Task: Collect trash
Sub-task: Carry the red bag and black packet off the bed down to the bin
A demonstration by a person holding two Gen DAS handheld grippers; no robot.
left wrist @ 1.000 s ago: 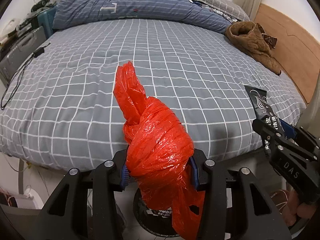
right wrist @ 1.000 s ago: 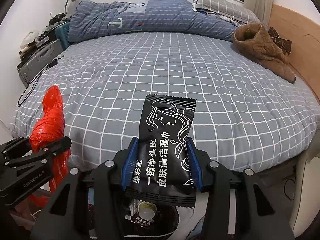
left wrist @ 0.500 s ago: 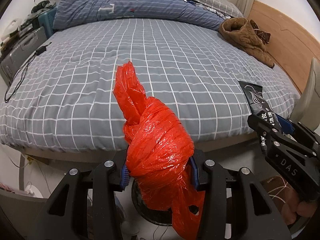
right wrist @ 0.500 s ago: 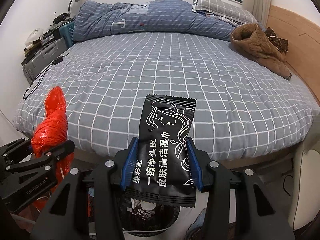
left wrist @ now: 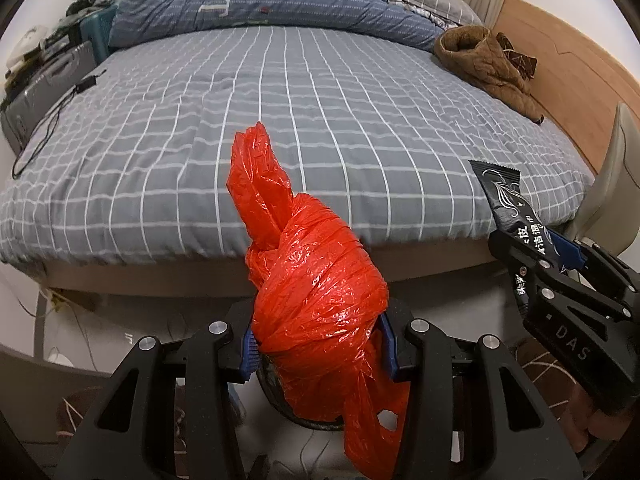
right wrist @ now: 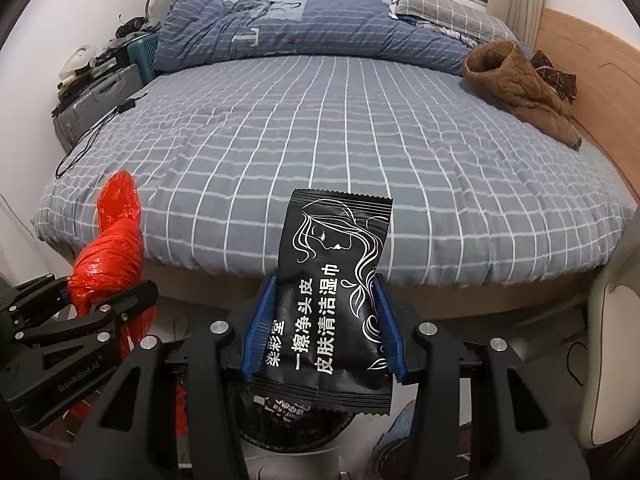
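A knotted red plastic bag (left wrist: 316, 296) is pinched between the blue pads of my left gripper (left wrist: 318, 346), which is shut on it. A black wet-wipe packet (right wrist: 332, 300) with white print stands upright in my right gripper (right wrist: 324, 330), shut on its sides. Both grippers hang off the foot of the bed, over the floor. Under each one shows the dark rim of a round trash bin (left wrist: 280, 404) (right wrist: 288, 436), with wrappers inside. In the left wrist view the right gripper (left wrist: 548, 256) and packet (left wrist: 502, 196) sit at the right edge; the right wrist view shows the left gripper (right wrist: 92, 292) and red bag (right wrist: 112, 252) at the left.
The grey checked bed (right wrist: 340, 148) fills the view ahead, with a blue duvet (right wrist: 300, 36) at its far end and a brown jacket (right wrist: 516, 84) at the right. A charger cable (right wrist: 88, 140) lies at the left edge. A suitcase (right wrist: 88, 108) stands left, a pale chair (right wrist: 616, 344) right.
Both grippers have drawn back from the bed with their loads, so the bed's front edge and frame now show ahead. The bin sits lower under each gripper. Neither grip has changed.
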